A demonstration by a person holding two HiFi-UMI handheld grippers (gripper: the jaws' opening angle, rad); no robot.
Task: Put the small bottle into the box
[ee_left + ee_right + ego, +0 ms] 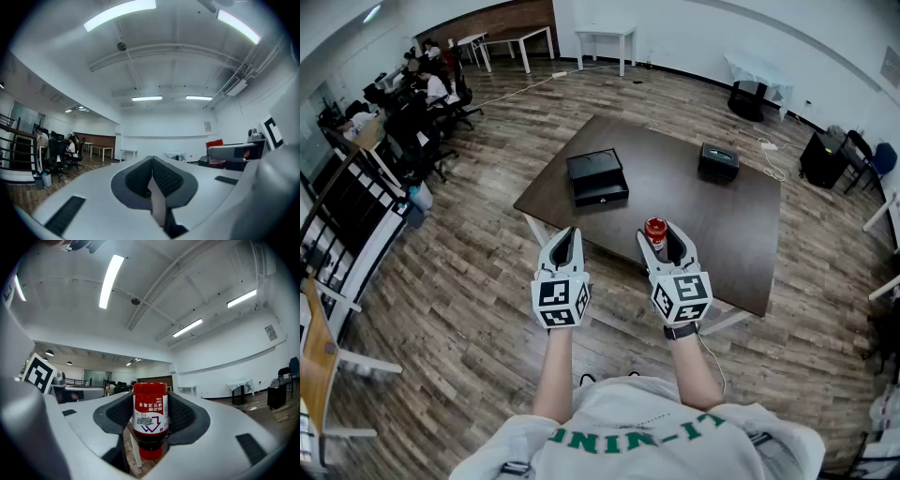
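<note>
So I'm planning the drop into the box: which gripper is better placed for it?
Right. The right gripper is clamped on the small bottle, with its jaws pressing on both sides. The left gripper has its jaws shut together on nothing, so it would first need to take the bottle.

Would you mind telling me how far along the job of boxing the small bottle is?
Pickup looks done: the right hand-held gripper is clamped on the small bottle, held off the table. The left hand-held gripper is shut and empty. Remaining: carrying the bottle to a black box on the table and putting it inside.
</note>
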